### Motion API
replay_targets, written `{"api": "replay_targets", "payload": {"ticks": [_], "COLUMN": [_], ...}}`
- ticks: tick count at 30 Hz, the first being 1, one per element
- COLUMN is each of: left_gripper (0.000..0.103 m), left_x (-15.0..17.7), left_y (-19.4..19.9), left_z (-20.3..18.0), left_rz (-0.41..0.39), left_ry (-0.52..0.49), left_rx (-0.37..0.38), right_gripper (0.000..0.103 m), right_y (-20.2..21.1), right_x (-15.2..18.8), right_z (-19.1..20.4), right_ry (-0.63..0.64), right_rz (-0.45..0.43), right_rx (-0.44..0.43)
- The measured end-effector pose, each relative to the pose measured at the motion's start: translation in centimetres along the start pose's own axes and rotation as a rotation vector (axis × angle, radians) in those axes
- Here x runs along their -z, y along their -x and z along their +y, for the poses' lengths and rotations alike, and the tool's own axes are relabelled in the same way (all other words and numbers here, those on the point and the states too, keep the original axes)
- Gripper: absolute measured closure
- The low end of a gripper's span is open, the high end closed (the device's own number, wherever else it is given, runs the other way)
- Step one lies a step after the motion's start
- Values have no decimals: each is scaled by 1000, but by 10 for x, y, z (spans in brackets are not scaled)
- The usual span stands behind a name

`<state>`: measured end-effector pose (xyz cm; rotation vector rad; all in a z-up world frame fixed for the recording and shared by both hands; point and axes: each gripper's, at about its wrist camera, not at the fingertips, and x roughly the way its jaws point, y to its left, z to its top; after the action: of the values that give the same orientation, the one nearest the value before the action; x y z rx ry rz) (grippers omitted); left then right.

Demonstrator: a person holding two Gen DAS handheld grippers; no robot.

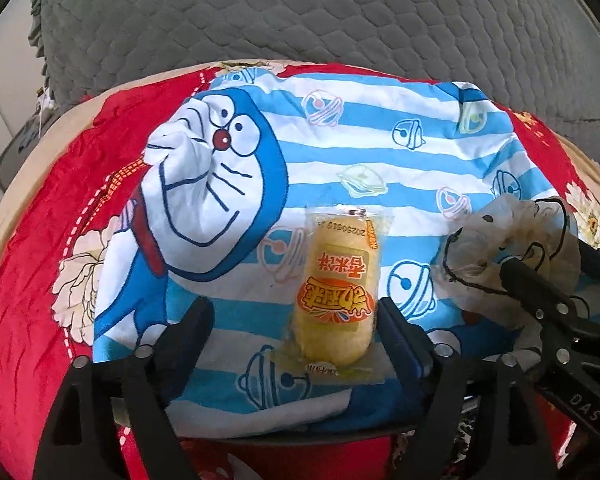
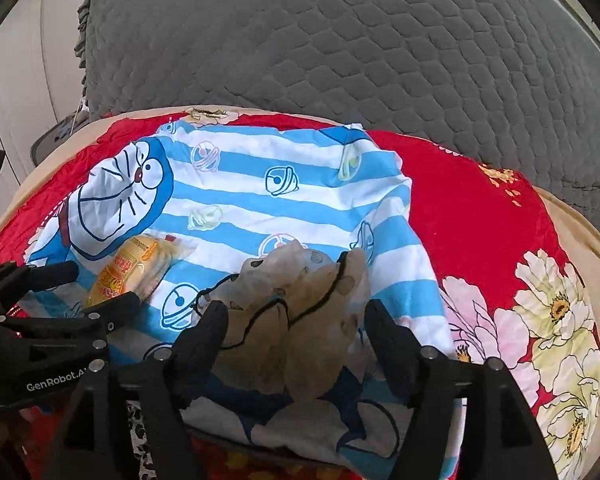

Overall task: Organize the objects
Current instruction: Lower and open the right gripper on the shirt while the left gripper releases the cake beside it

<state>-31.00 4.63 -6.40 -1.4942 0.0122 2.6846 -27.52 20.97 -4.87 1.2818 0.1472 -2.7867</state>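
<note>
The left gripper point(image 1: 296, 330) stands open astride the yellow snack packet point(image 1: 334, 294), its right finger point(image 1: 400, 332) just beside the wrapper's edge and the left finger well clear, so nothing is pinched; the packet lies flat on the striped cartoon cloth point(image 1: 340, 152), near that cloth's front edge. The right gripper point(image 2: 296, 328) is open too, its fingers point(image 2: 204, 332) flanking the crumpled translucent bag point(image 2: 300, 312) without visibly pressing it, and the bag sits on the same cloth, just to the right of the packet. From here the nearest risk, I judge, lies at the fingertips: if either gripper lifts away at a slant, a pad could snag the slick wrapper or the bag's black cord point(image 2: 324, 300) and drag the item off the cloth. The bag is light and springy, so it may unfold or roll toward the cloth's right edge once left alone. Further out, the two tools stand close together over the cloth's front, and the left one's frame could knock the right when both pull back. The cloth itself lies loose and wrinkled on the red floral blanket point(image 2: 480, 220); a fingertip catching a fold would shift the cloth and both items with it. Beyond the cloth's far edge the grey quilted cushion point(image 1: 320, 20) poses no hazard.
</note>
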Motion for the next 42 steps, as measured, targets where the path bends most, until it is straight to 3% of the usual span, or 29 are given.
{"api": "replay_targets", "payload": {"ticks": [6,10,23,42], "left_gripper": [15,0,0,0], "left_x": [-2,-5,-3,-4], "left_y": [6,11,19,47], "left_z": [7,10,10,20], "left_rz": [-5,-21,-17,-30], "left_ry": [35,52,56,85], "left_rx": [23,29,42,56], "right_gripper": [28,26,23,10], "right_y": [1,4,21,38], "right_x": [-1,-2,-8,-6], "right_z": [-1,-1,0,-2], "right_ry": [-3,2,8,-1], "right_rz": [-3,-4,-33,-20], "right_rx": [1,3,0,-22]}}
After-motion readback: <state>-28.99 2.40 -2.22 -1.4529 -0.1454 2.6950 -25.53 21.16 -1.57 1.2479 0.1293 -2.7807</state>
